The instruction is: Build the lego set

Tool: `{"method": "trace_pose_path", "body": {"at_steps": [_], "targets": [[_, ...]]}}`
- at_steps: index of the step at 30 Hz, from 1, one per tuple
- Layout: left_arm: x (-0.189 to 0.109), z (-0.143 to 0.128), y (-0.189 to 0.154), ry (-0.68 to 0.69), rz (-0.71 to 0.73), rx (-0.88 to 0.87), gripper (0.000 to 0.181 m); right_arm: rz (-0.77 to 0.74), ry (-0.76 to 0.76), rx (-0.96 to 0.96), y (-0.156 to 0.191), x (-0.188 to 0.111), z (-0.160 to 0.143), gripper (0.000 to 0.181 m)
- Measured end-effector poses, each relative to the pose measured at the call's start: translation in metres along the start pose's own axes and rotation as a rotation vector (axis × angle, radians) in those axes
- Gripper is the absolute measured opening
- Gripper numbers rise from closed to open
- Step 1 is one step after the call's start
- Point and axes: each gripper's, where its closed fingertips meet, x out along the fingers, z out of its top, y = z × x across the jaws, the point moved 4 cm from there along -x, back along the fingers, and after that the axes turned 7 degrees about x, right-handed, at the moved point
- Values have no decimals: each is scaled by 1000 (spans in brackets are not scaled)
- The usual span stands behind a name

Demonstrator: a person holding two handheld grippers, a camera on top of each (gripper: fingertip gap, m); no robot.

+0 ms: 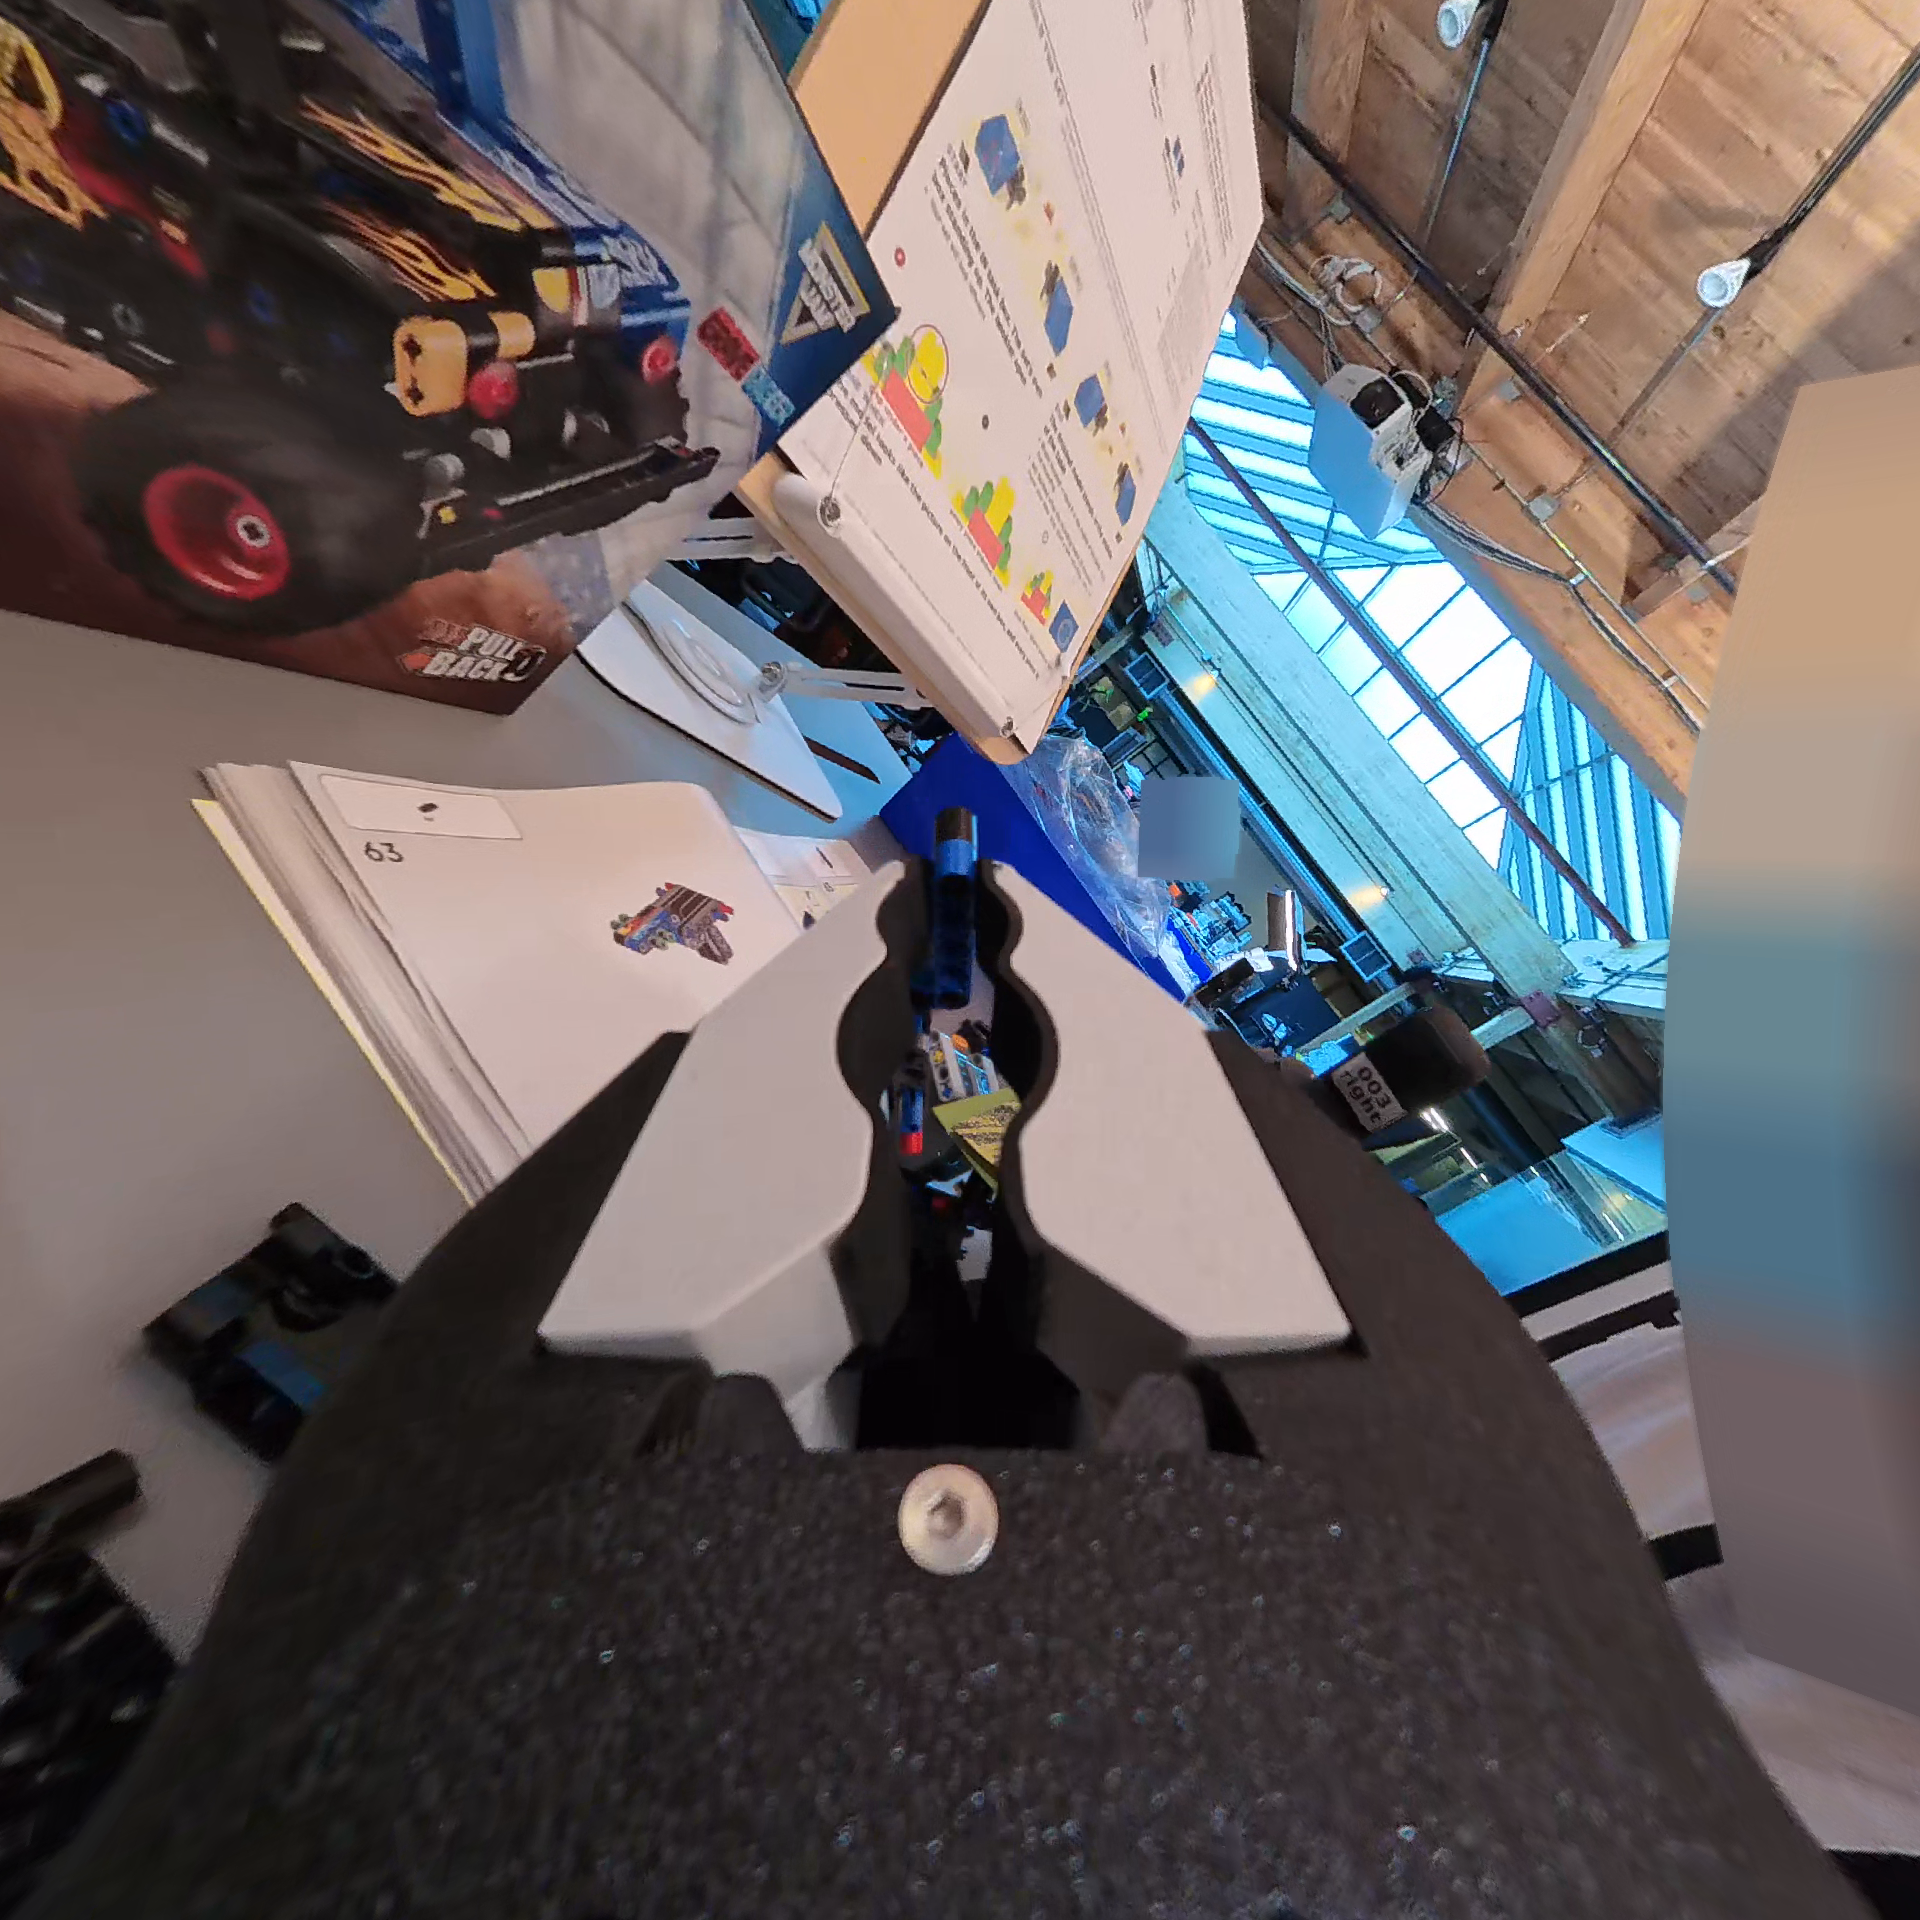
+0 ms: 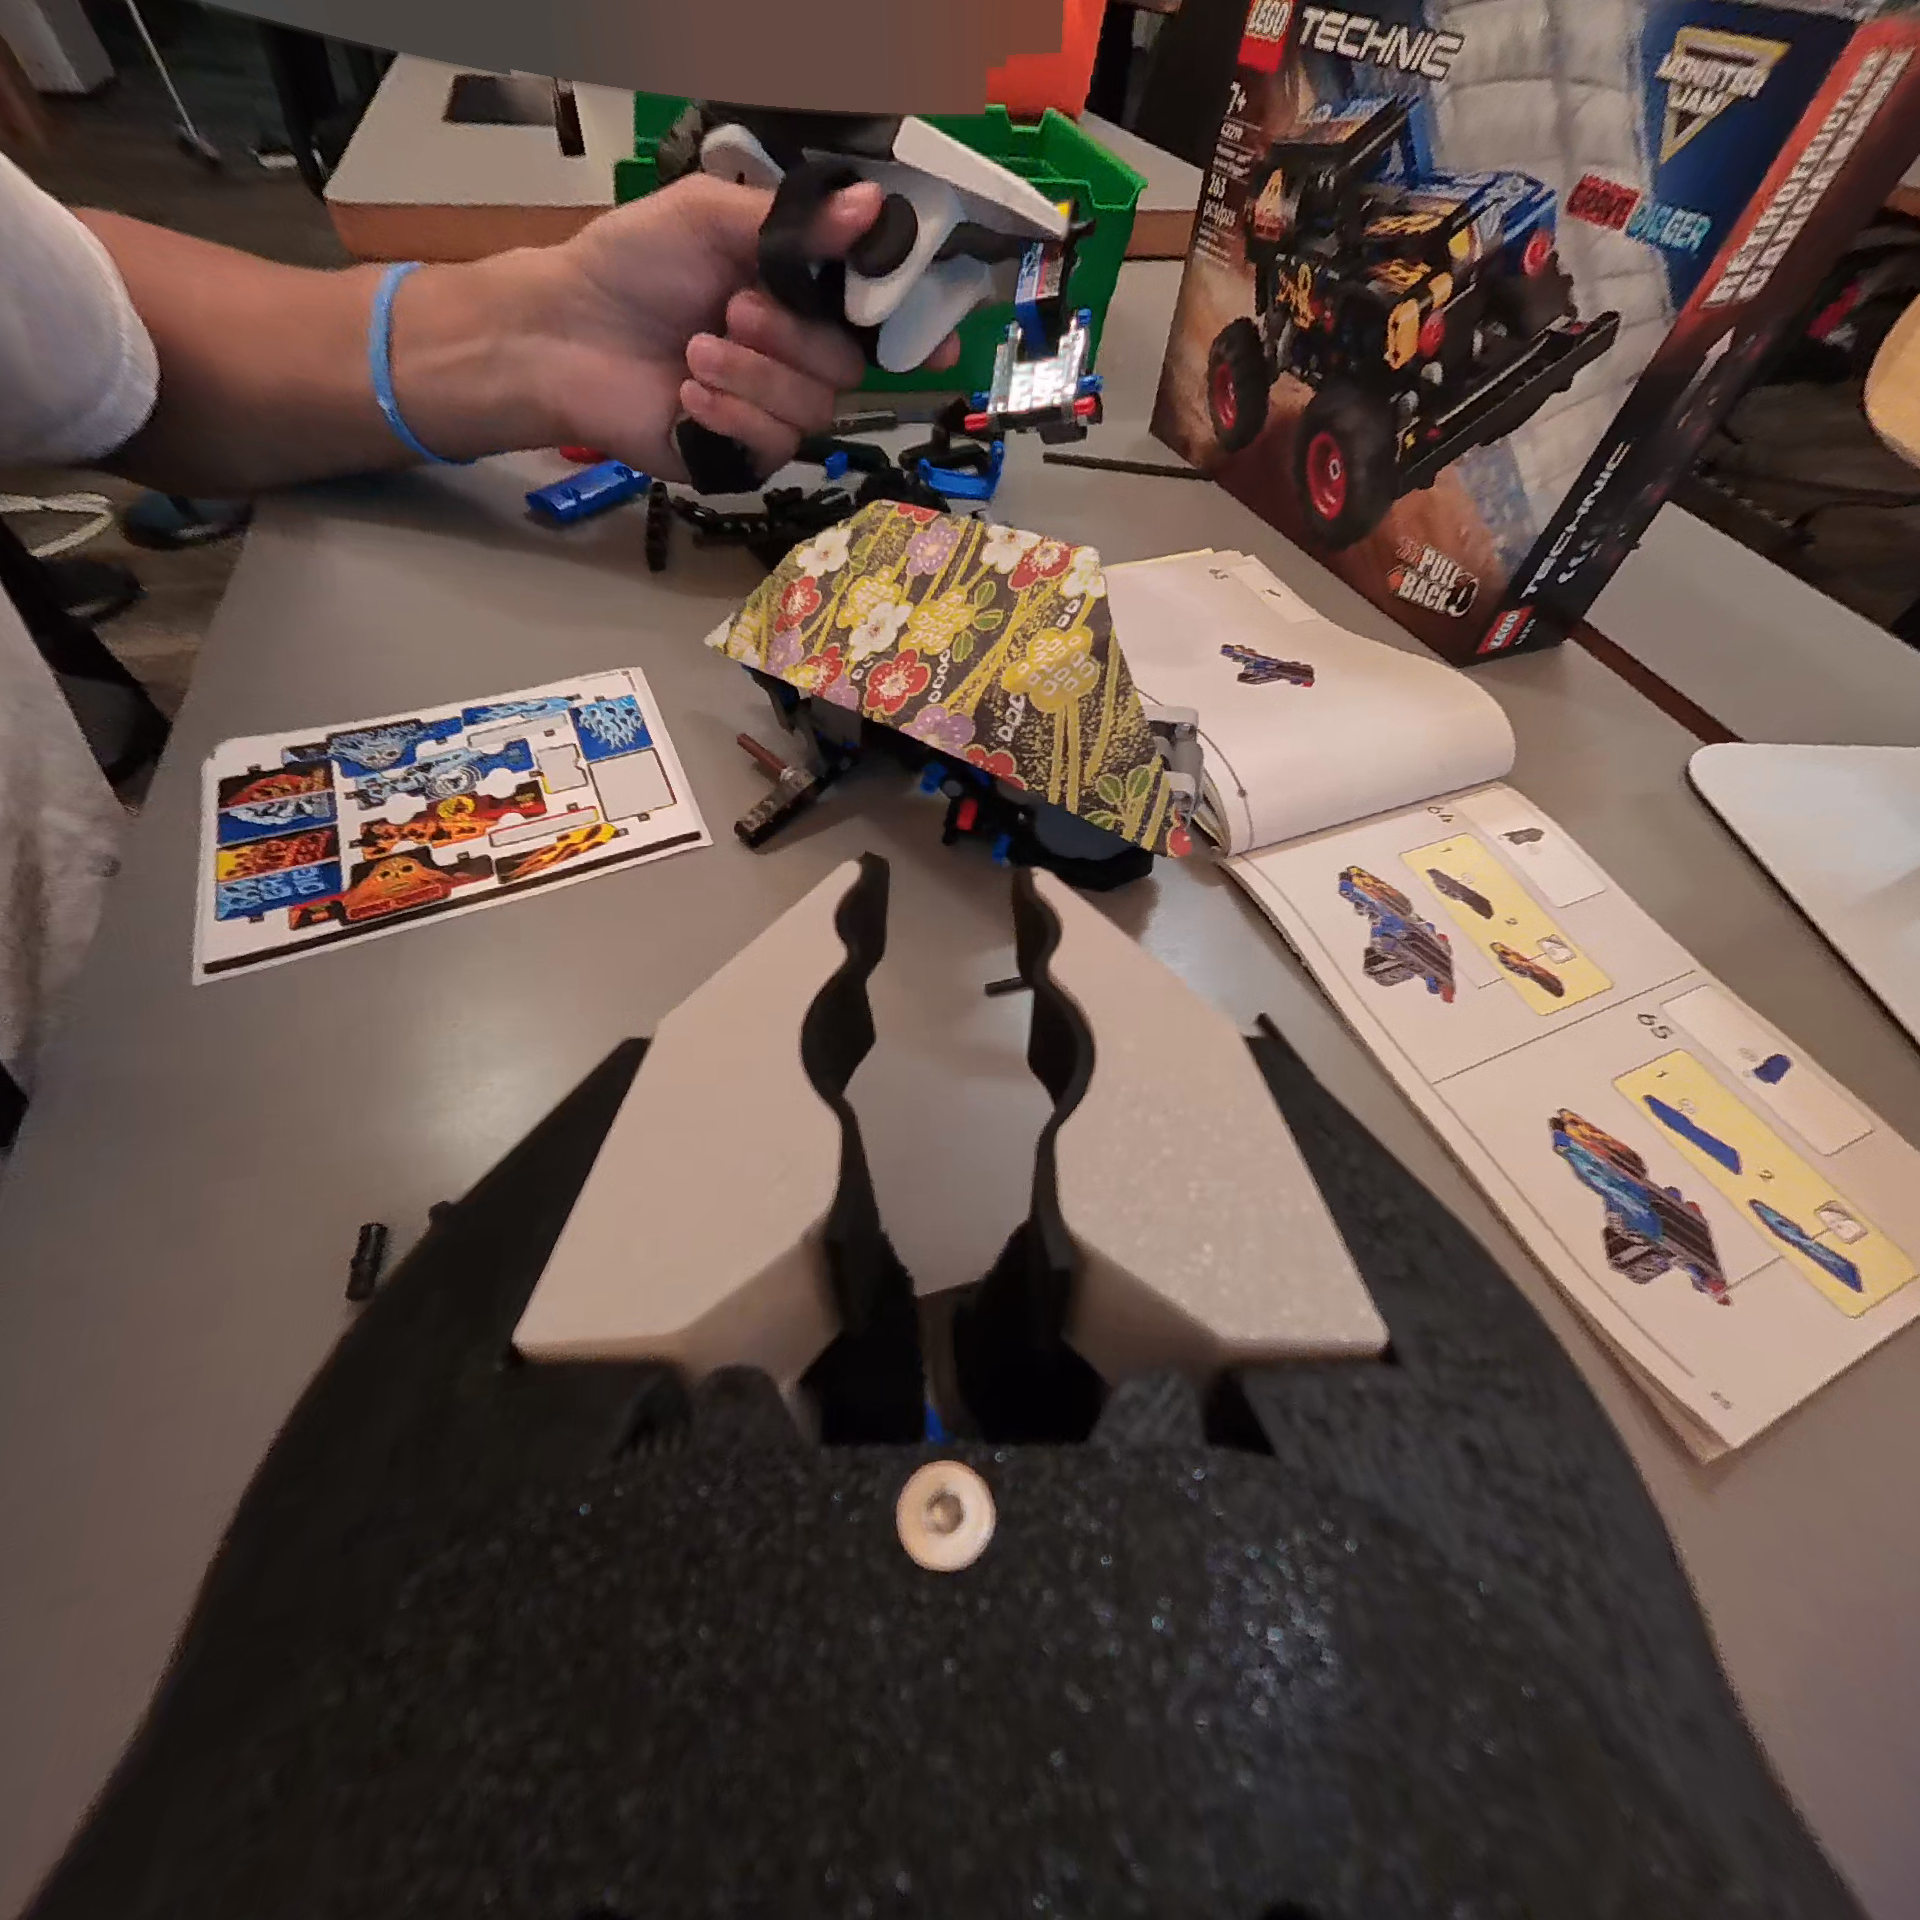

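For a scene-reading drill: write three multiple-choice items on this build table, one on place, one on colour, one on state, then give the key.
1. Where does the sticker sheet lie?
A. on the grey table, left of the floral paper
B. inside the green bin
C. on the booklet

2. Wheel hubs of the truck on the box?
A. blue
B. red
C. white

3. State of the right hand-held gripper?
A. shut on a pin
B. open, holding nothing
C. shut on paper

Key: A, it lies flat on the table; B, hubs show red; B, table shows between its fingers.
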Motion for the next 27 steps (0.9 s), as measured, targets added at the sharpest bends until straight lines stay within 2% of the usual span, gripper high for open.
{"method": "trace_pose_path", "body": {"at_steps": [6,9,12,15,18,21,27], "targets": [[-1,3,-5,2,3,57,5,-9,41,-59,4,5,-8,25],[-1,4,-13,5,6,123,5,62,59,-45,16,7,-17,26],[1,2,-26,17,-9,187,5,225,150,38,55,-9,-29,24],[3,-1,-39,24,-27,238,5,263,266,60,92,-31,-55,23],[4,-2,-49,24,-50,259,5,183,259,96,112,-40,-64,23],[4,-2,-56,23,-66,280,5,117,265,70,117,-38,-70,18],[3,-2,-66,22,-80,340,5,135,325,44,118,-27,-75,17]]}}
